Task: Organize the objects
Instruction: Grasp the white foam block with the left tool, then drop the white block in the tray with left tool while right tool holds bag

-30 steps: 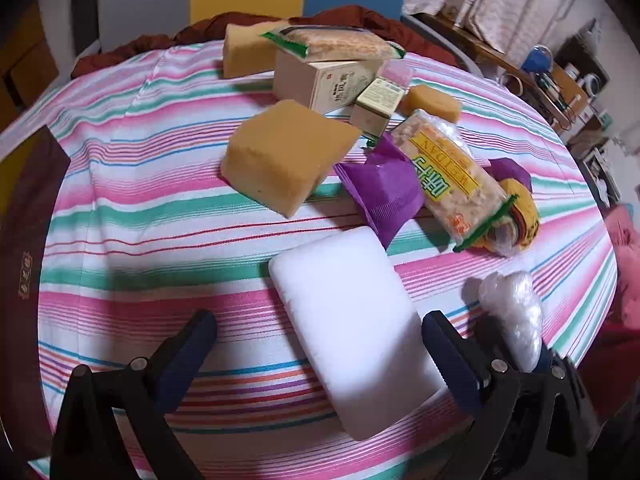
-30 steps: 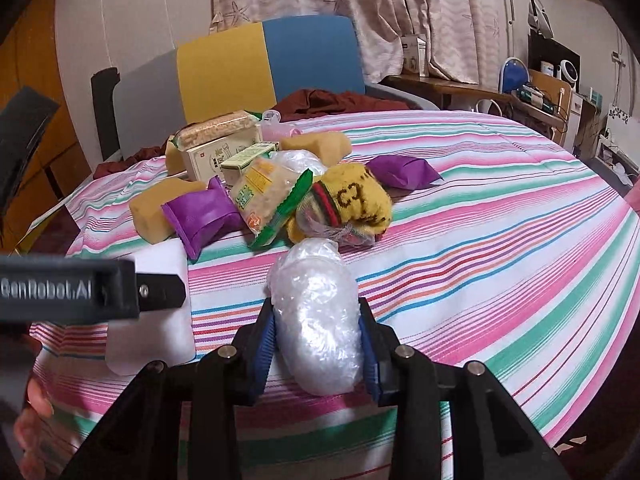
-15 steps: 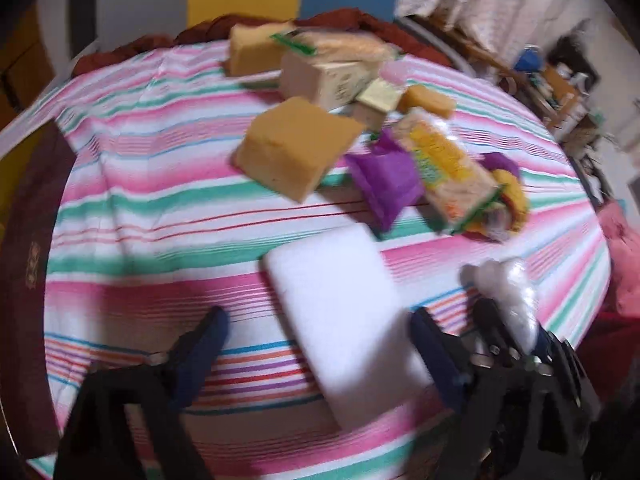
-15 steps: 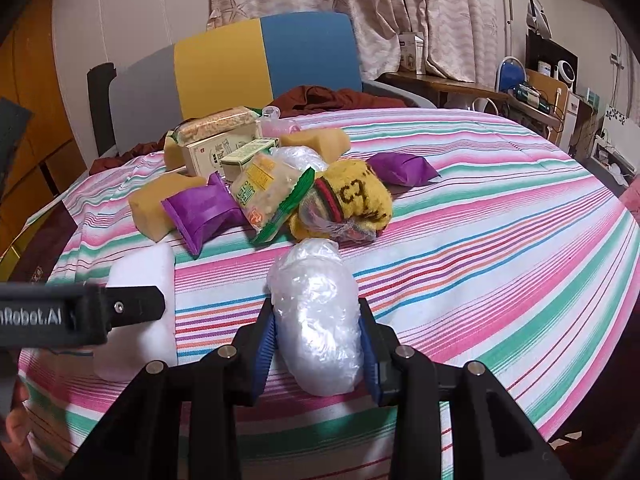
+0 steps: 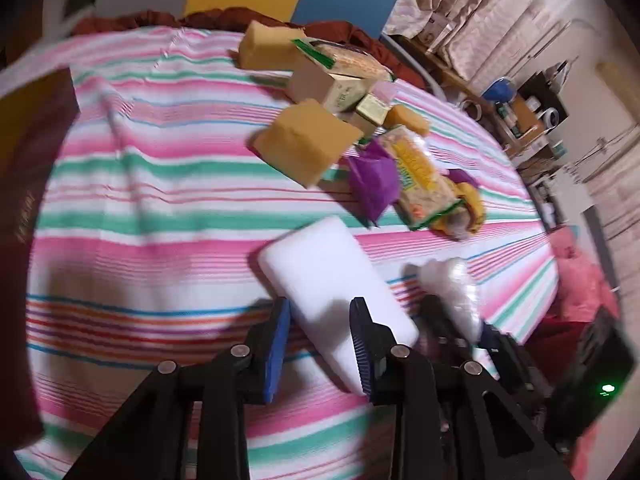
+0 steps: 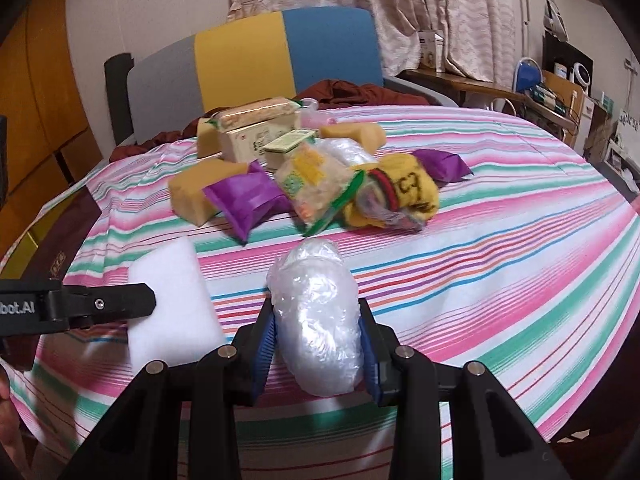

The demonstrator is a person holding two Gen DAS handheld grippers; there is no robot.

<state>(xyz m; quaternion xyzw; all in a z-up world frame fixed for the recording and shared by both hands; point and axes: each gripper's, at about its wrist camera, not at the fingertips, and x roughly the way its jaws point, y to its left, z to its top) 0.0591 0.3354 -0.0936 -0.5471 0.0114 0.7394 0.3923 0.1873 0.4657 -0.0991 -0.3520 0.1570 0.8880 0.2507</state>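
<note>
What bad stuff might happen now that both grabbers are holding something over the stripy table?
The left gripper pinches the white foam block only near one end, so it might tip or slip out. The right gripper squeezes a crinkly clear plastic bundle, which looks slippery and might slide free. Both sit close together, so they might bump.

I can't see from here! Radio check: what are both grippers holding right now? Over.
Left hand-held gripper shut on white foam block. Right hand-held gripper shut on clear plastic bundle. Pile of sponges and packets ahead on striped tablecloth, nothing blocking.
</note>
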